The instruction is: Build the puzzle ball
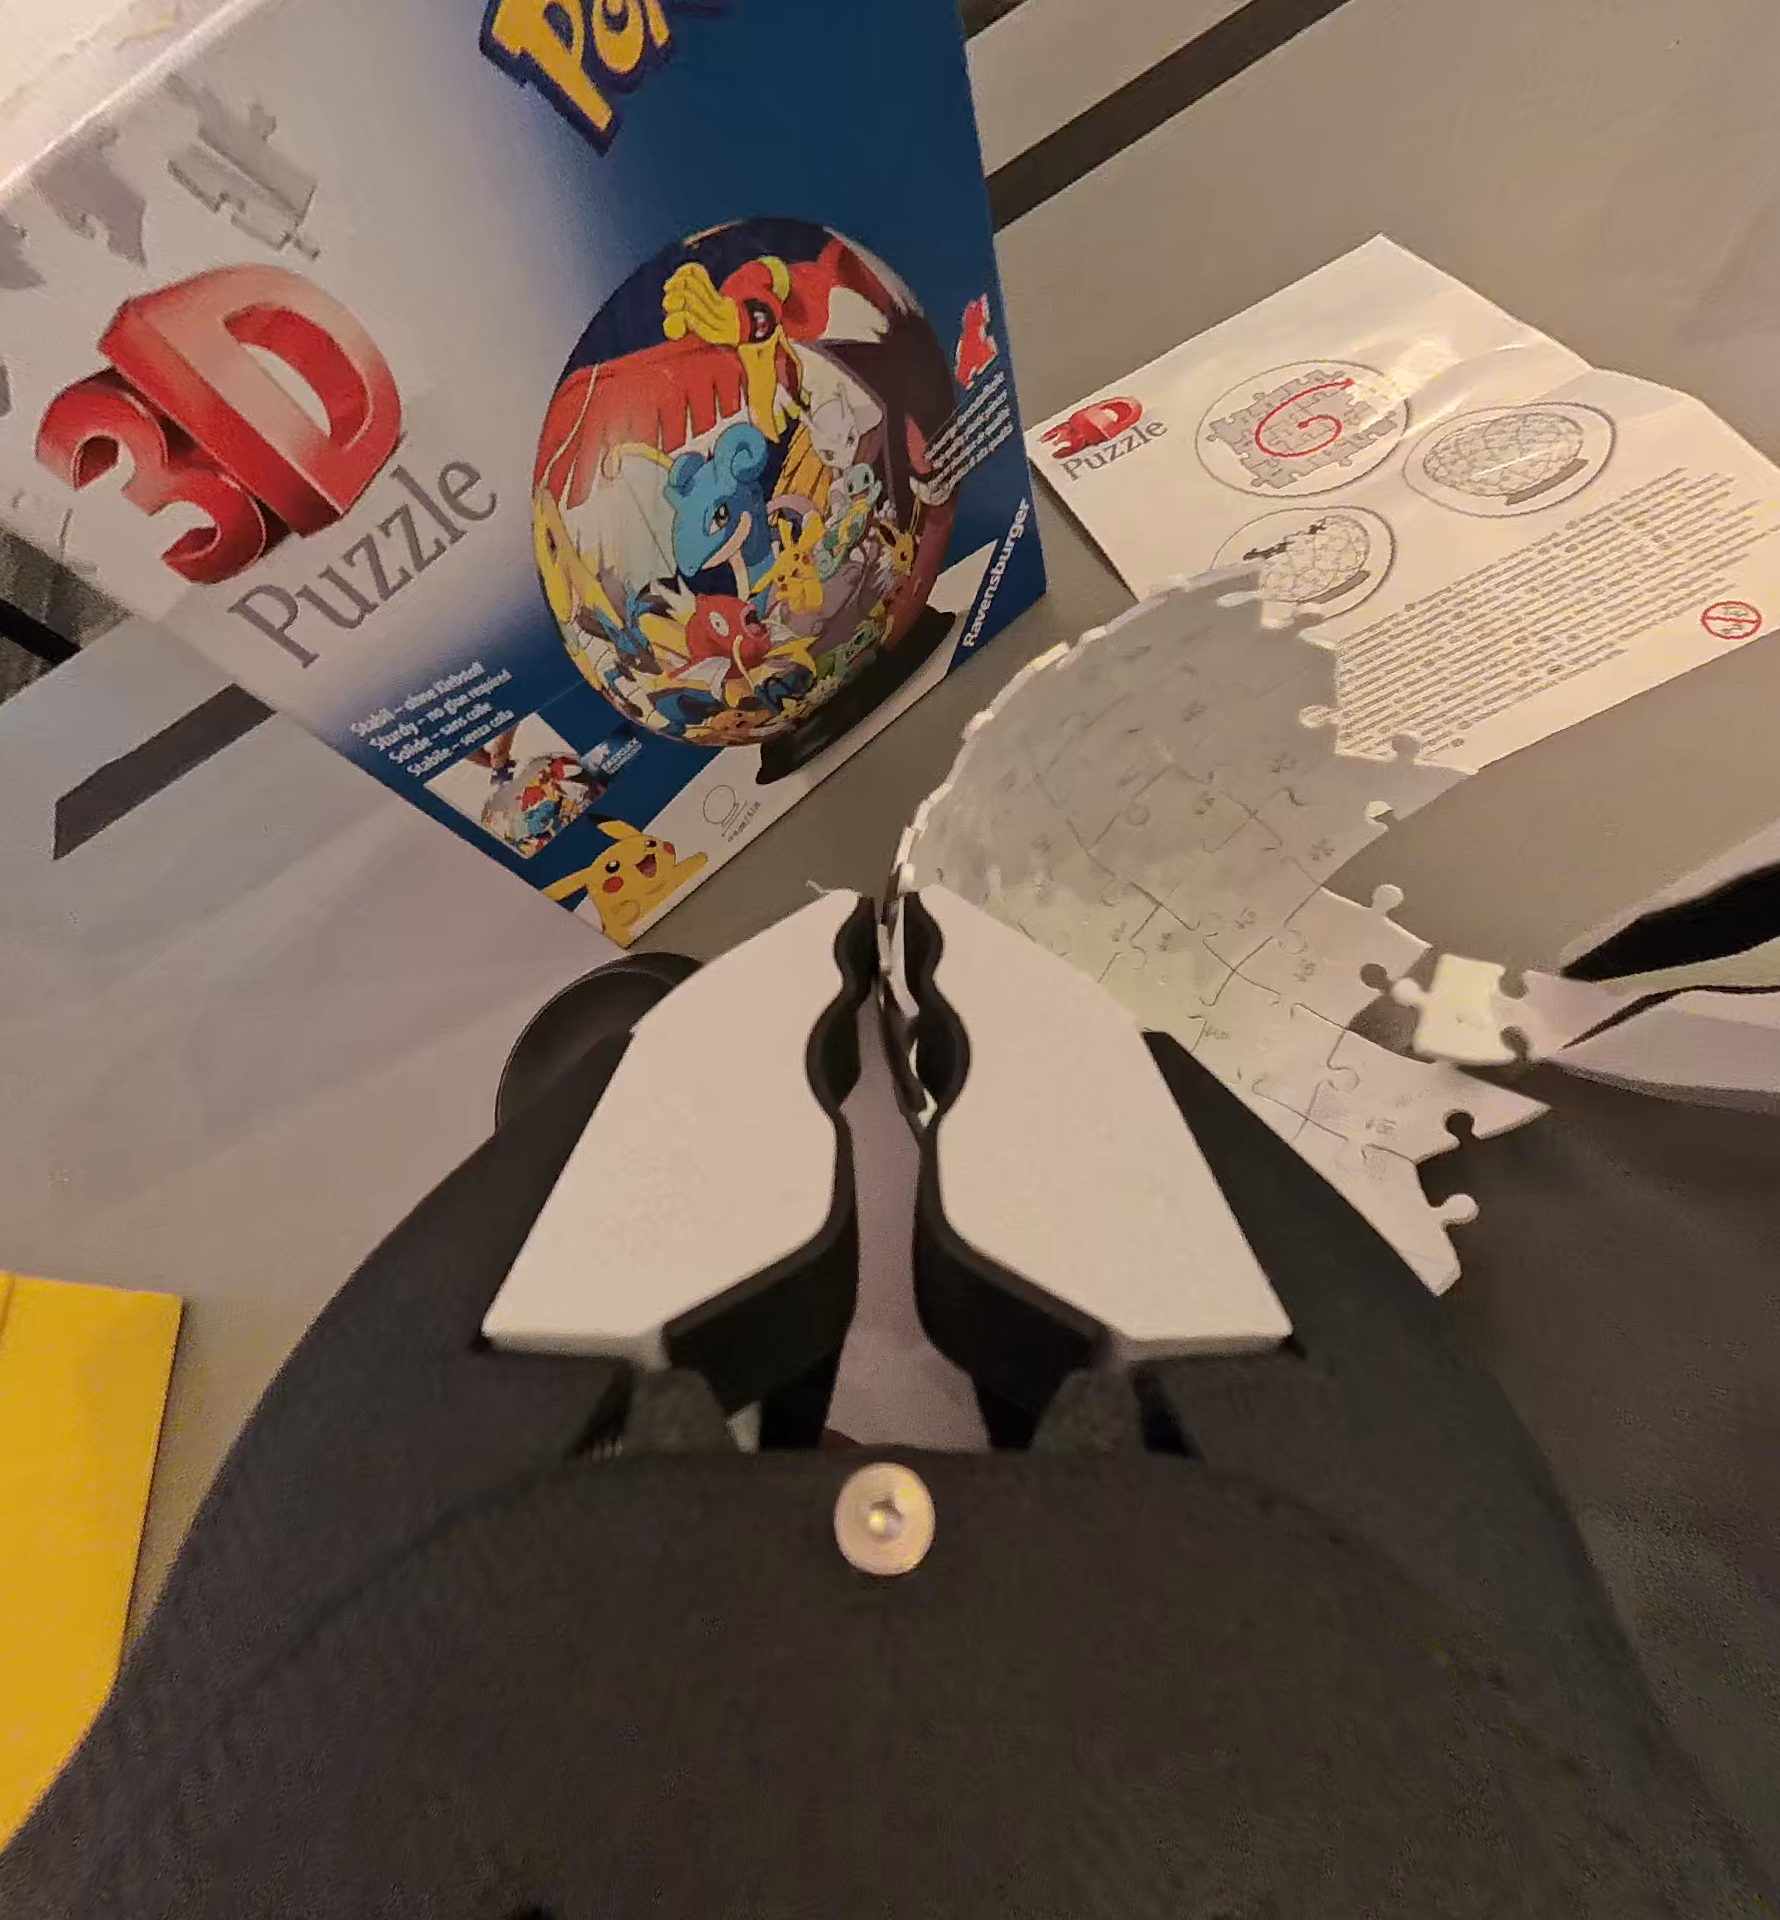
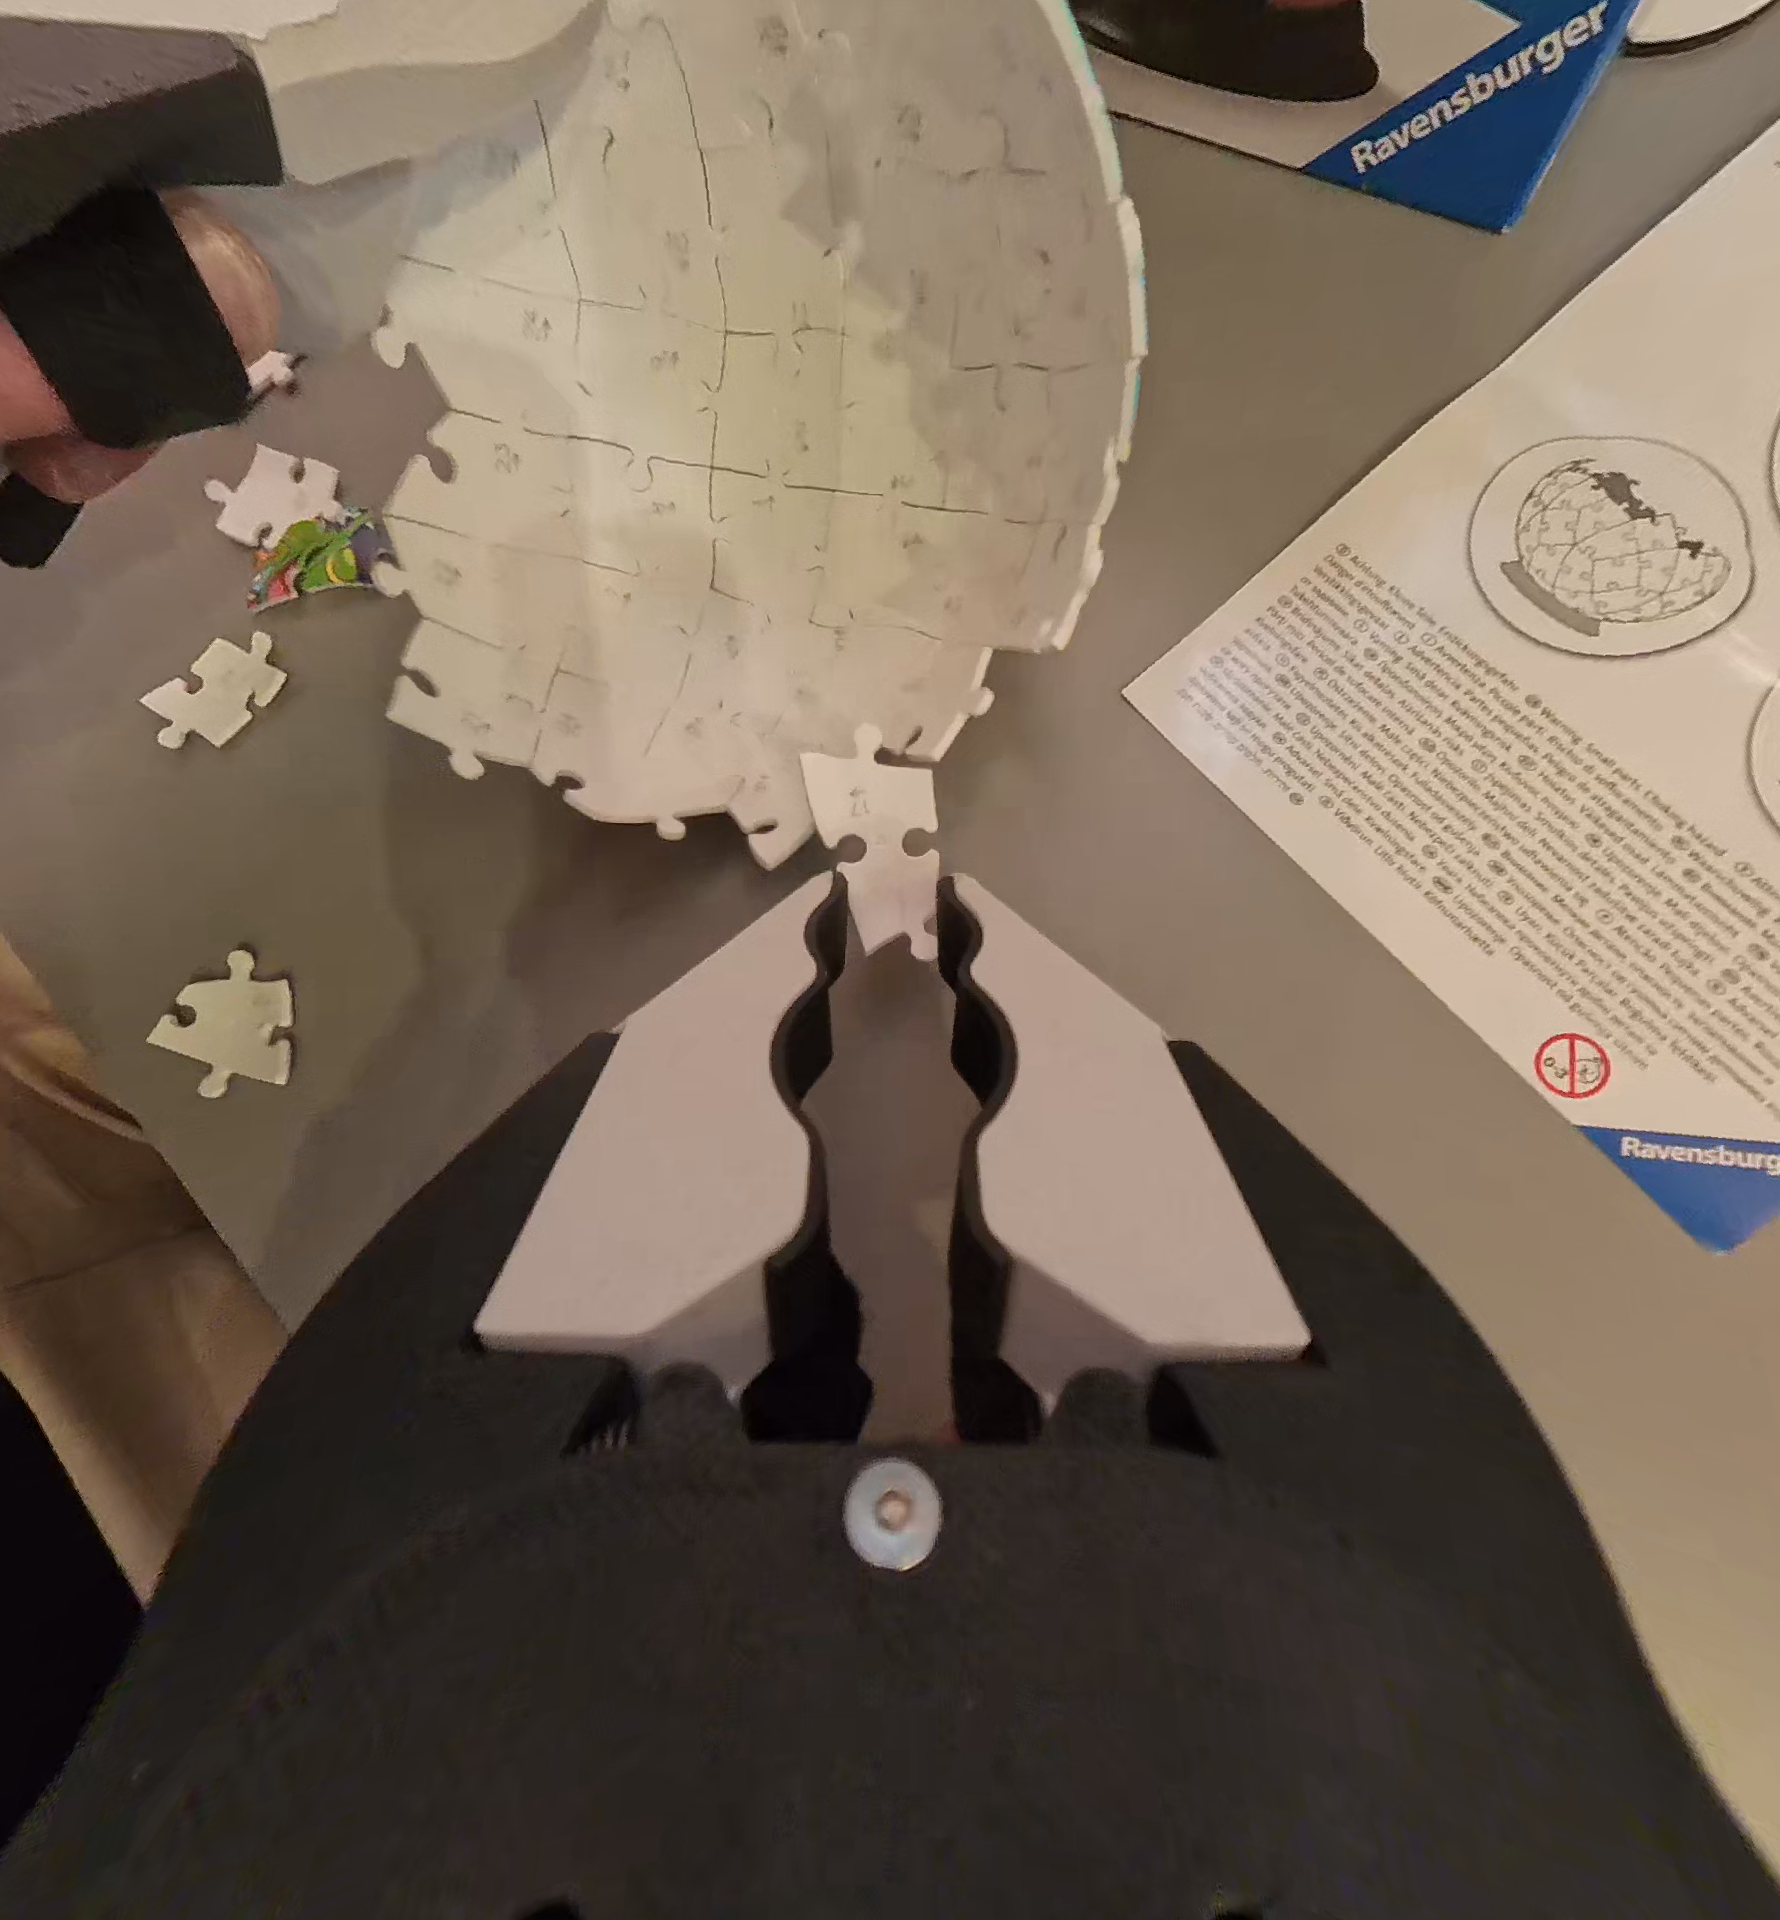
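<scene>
The left gripper [image 1: 891, 925] is pinching the rim of the half-built puzzle ball [image 1: 1166, 831], its two fingers pressed together on the thin edge and holding the shell up off the grey table [image 1: 242, 1039]. The shell is showing its white, hollow inside, with jagged tabs sticking out all round its open edge.

The right gripper [image 2: 891, 914] is coming in from the right, its fingers nipping a single white puzzle piece [image 2: 881, 831]. That piece is touching the near edge of the shell, its top tab sitting right against the row of pieces there; whether it is locked in I cannot tell.

On the table to the left of the ball, a few loose pieces [image 2: 226, 1023] are lying white side up, well apart from one another, and one coloured piece [image 2: 320, 566] is lying face up beside them. The puzzle box [image 1: 512, 416] is standing at the far side, and the unfolded instruction sheet [image 1: 1488, 520] is lying flat to its right. Something flat and yellow [image 1: 24, 1507] is sitting at the near left.
</scene>
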The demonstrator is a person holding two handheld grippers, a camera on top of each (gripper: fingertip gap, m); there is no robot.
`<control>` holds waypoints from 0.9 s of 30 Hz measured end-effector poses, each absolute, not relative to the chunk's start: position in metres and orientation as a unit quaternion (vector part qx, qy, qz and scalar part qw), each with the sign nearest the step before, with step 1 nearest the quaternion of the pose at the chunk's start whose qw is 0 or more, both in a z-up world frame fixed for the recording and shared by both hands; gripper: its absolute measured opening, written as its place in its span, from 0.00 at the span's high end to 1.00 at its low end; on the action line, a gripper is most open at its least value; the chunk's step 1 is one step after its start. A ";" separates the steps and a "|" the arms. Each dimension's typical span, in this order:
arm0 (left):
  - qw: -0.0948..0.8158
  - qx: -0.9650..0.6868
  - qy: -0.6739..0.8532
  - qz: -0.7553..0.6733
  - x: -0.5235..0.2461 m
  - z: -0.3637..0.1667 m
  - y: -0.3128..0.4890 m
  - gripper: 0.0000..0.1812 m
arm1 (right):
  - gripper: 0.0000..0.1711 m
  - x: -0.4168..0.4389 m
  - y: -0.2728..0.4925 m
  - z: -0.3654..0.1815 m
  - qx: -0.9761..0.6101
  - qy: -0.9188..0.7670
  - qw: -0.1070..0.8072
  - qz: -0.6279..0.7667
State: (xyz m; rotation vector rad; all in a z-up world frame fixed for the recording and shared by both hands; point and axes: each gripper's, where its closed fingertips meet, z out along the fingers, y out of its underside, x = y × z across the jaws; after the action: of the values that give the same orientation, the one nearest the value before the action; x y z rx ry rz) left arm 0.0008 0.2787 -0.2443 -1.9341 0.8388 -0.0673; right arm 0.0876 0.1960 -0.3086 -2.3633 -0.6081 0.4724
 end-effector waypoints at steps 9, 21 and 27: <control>0.509 -0.780 0.363 0.001 0.008 -0.239 0.276 0.97 | 0.91 0.087 0.199 -0.314 -0.914 -0.161 0.326 0.180; 0.526 -0.764 0.373 0.025 0.010 -0.236 0.275 0.98 | 0.91 0.088 0.200 -0.323 -0.924 -0.093 0.328 0.174; 0.532 -0.756 0.380 0.035 0.010 -0.235 0.273 0.98 | 0.91 0.082 0.202 -0.324 -0.924 -0.080 0.326 0.183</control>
State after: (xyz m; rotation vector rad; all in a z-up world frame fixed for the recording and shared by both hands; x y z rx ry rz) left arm 0.0104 0.2734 -0.2349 -1.8026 0.9068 0.0838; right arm 0.0824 0.2018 -0.3240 -2.4223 -0.2099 0.4787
